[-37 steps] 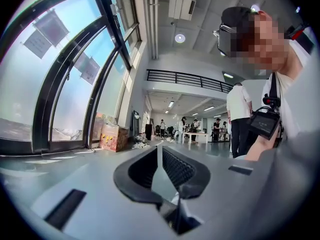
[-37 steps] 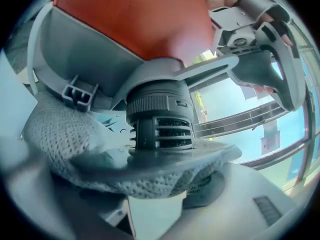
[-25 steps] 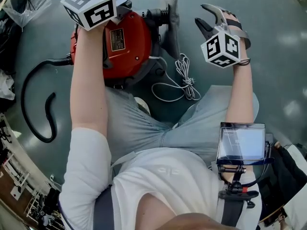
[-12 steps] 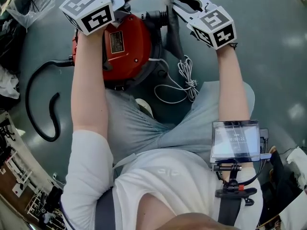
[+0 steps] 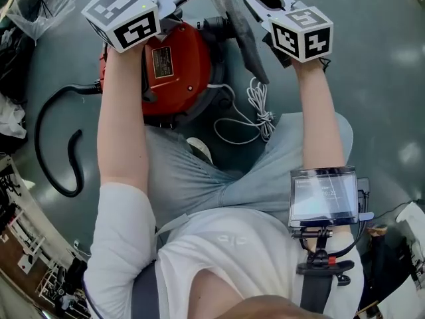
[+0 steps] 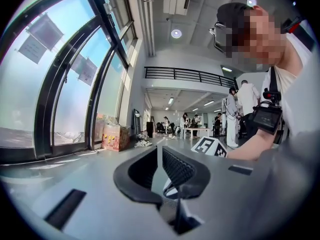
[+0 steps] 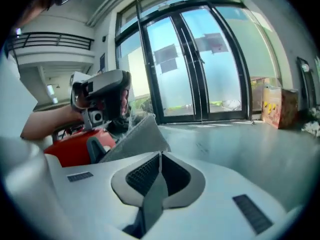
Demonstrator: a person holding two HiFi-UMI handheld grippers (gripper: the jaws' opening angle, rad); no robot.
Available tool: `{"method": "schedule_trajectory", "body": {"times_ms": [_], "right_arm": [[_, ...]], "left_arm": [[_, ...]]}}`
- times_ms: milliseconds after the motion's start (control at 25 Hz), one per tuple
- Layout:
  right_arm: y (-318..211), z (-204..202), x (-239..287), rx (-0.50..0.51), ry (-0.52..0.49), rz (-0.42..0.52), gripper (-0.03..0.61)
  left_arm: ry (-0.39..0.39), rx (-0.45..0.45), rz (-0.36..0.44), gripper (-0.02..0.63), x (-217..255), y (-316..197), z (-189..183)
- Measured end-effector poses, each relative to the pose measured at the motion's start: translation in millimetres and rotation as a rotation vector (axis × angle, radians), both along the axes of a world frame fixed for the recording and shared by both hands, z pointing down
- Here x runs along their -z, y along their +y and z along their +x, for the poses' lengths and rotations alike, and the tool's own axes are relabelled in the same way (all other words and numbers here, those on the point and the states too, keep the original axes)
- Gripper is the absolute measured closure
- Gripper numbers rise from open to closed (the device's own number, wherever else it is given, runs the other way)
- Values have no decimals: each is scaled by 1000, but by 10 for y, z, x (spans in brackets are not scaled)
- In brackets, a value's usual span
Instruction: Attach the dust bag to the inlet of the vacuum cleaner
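1. On the floor between the person's legs, the red vacuum cleaner is seen. The grey dust bag is held up off it, just beside the black port that is judged to be the inlet. The bag is not yet fitted.
2. The left gripper is all but closed, with a thin grey sheet of the bag pinched between its pads.
3. The right gripper has just been closing and is clamped tight on a fold of the same fabric.
4. The step in hand is judged to be taking up the bag at two points so that it is spread between the grippers. Its mouth cannot be made out in any view.
5. For the next move, the bag's opening would have to be found and turned toward the port. It would then be lowered and pressed on squarely without either hold being let go. The cloth looks limp and may sag away from the port.
6. Only the head view shows the port, the white power cord and the black hose.
7. Nothing of the cleaner is shown in the left gripper view, only the hall and the other gripper's marker cube.
8. The right gripper view alone shows the bag running across to the left gripper above the red body.
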State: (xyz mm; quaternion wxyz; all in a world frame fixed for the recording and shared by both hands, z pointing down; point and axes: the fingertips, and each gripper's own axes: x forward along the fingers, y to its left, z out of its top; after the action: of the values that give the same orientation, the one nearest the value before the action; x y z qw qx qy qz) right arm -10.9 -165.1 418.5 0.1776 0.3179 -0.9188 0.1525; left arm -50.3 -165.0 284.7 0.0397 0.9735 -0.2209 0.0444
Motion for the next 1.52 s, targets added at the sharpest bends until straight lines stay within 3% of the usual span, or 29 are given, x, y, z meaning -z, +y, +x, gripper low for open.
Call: {"method": "schedule_trajectory", "body": {"times_ms": [80, 160, 200, 280, 400, 560, 640, 720, 800, 880, 960, 1160, 1240, 1320, 1440, 1520], "right_arm": [[100, 276, -241, 76, 176, -65, 571], [378, 443, -600, 225, 376, -133, 571], [548, 432, -725, 307, 408, -177, 571], [814, 241, -792, 439, 362, -240, 571], [1017, -72, -692, 551, 273, -272, 572], [1242, -71, -513, 687, 226, -291, 572], [1180, -2, -402, 659, 200, -269, 572], [952, 127, -305, 543, 181, -216, 572], [797, 152, -130, 475, 96, -136, 572], [817, 25, 23, 501, 23, -66, 572], [843, -92, 64, 515, 28, -24, 572], [786, -211, 84, 473, -35, -27, 572], [587, -16, 134, 374, -74, -53, 572], [418, 171, 38, 291, -1, -64, 572], [551, 126, -434, 354, 257, -77, 572], [612, 28, -650, 383, 354, -81, 572]], "left_arm": [[20, 8, -4, 575, 21, -14, -22], [32, 11, -5, 575, 28, -11, -36], [38, 13, -5, 575, 30, -13, -38], [49, 21, -12, 575, 45, -27, -37], [48, 23, -16, 575, 58, -35, -44], [31, 15, -10, 575, 48, -5, -20], [25, 13, -8, 575, 36, -6, -20], [32, 18, -12, 575, 32, -18, -34], [36, 19, -12, 575, 30, -24, -45], [30, 15, -2, 575, 24, -25, -48], [33, 19, -5, 575, 24, -25, -41], [36, 28, -14, 575, 19, -33, -61], [33, 27, -11, 575, 35, -23, -52], [26, 20, -5, 575, 48, -8, -30], [15, 14, -1, 575, 43, -2, -19], [22, 15, -3, 575, 59, -6, -29]]}}
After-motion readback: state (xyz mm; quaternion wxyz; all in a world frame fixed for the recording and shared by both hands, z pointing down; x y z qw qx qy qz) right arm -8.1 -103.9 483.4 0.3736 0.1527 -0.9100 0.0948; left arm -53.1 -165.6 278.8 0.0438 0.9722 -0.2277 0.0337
